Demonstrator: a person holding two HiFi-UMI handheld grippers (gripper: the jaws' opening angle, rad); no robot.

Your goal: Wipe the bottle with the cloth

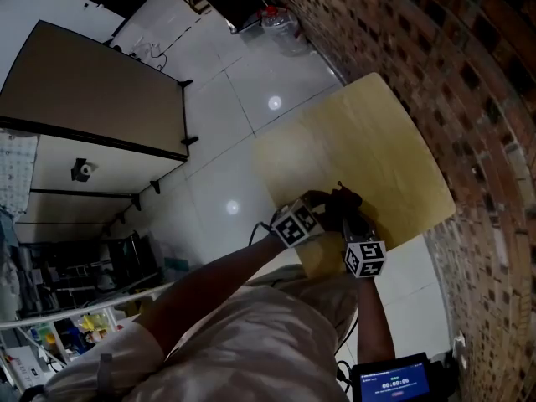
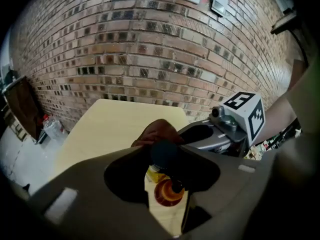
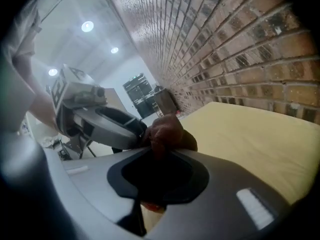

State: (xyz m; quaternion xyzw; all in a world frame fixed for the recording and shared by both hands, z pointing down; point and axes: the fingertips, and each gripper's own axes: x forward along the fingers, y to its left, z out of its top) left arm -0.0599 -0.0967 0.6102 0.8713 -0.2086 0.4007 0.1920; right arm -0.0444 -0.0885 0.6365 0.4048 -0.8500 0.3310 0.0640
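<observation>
Left gripper (image 2: 164,170): jaws are closed round the bottle (image 2: 168,192), lower centre.
Right gripper (image 3: 161,160): the brown cloth (image 3: 166,132) is pinched, mid-frame.
Table (image 1: 378,132): centre right.

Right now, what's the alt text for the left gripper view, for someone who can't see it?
The left gripper has its grey jaws shut on a dark-capped bottle with a yellow and orange label, over a pale yellow table. Right behind it, the right gripper holds a crumpled brown cloth; a brick wall fills the background.
</observation>
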